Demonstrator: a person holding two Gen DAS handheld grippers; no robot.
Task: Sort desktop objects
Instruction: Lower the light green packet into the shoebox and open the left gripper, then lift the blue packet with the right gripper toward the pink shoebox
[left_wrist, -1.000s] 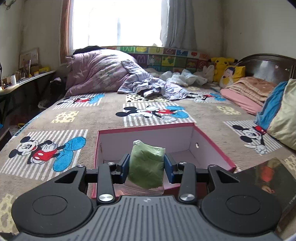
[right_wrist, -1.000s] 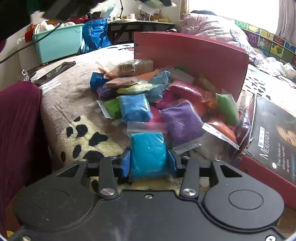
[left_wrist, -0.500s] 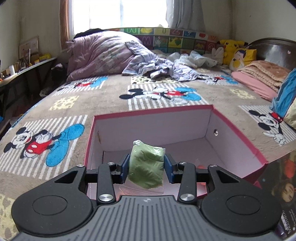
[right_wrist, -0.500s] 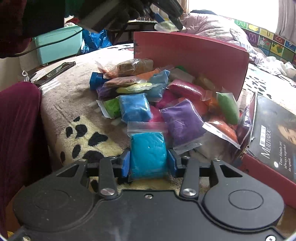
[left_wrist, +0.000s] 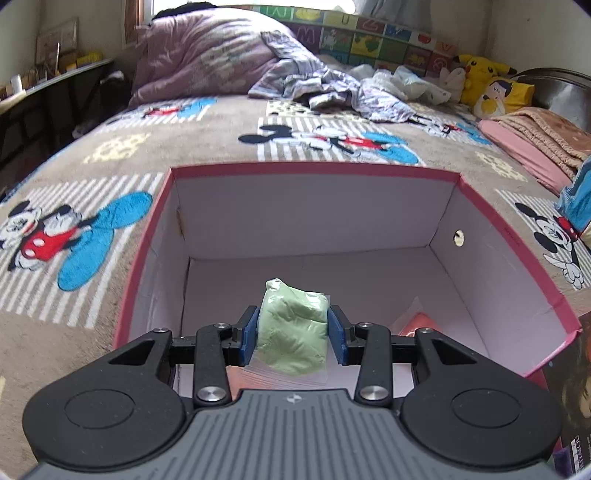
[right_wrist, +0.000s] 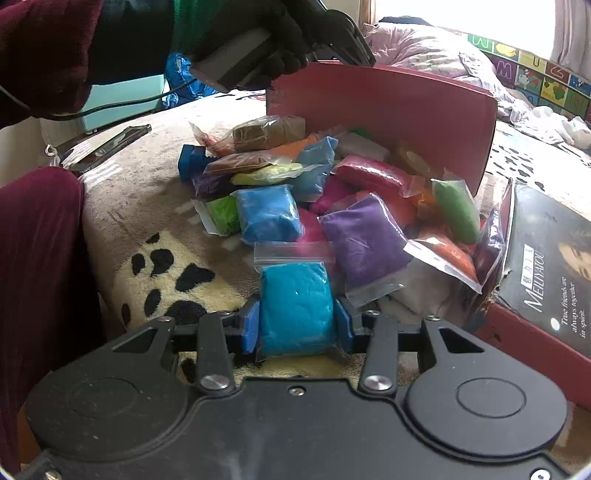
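Over the red box (left_wrist: 509, 236), holding one orange bag (left_wrist: 419, 325), your left gripper (left_wrist: 291, 334) pinches a green bag (left_wrist: 293, 332); your right gripper (right_wrist: 295, 325) pinches a blue bag (right_wrist: 293, 306).

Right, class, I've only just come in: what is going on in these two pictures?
A person is sorting bagged clay on a bed with two handheld grippers. The left gripper holds a pale green bag over the open red box, which already contains an orange bag. The right gripper grips a turquoise bag at the near edge of the pile of bags.
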